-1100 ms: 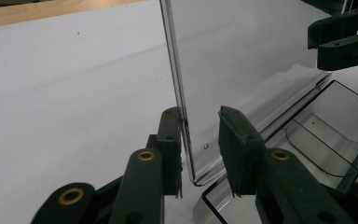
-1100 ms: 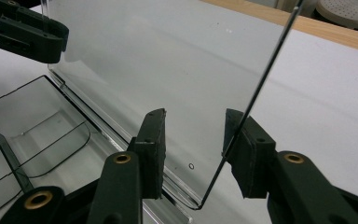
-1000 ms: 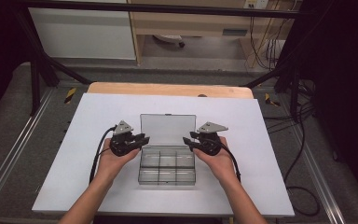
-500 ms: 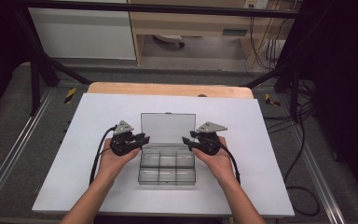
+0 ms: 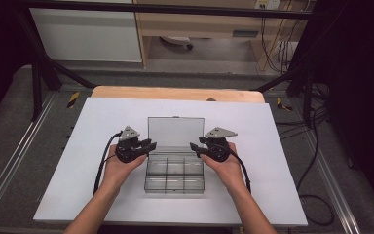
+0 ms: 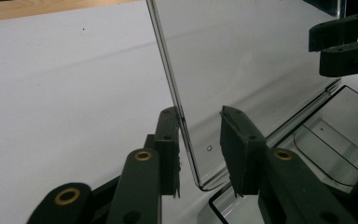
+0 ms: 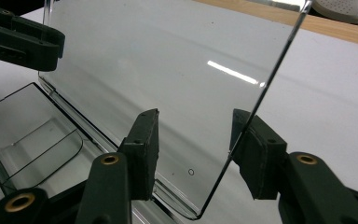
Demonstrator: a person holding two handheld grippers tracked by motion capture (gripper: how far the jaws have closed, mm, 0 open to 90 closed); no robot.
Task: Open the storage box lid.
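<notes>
Box (image 5: pixel 175 169) of clear plastic, split into small compartments, sits near the middle of a white board (image 5: pixel 68 165) that covers most of a wooden desk (image 5: pixel 175 93), its lid (image 5: pixel 175 131) standing upright at the far side. A person's two hands reach in from the near edge, each holding a set of black tongs. The left tongs (image 5: pixel 148 145) sit at the lid's left edge; in the left gripper view (image 6: pixel 199 140) the jaws are spread, with that edge of the lid standing in the gap between them, close against one jaw. The right tongs (image 5: pixel 195 146) mirror them at the lid's right edge, and the right gripper view (image 7: pixel 195 144) shows them spread too, the lid's edge close to one jaw. Grey carpet (image 5: pixel 9 122) and metal rails (image 5: pixel 9 161) surround the desk. Beyond it stand a white panel (image 5: pixel 85 34), a wooden shelf (image 5: pixel 199 24) and hanging cables (image 5: pixel 272 44), with black frame legs (image 5: pixel 39 73) at both sides.
</notes>
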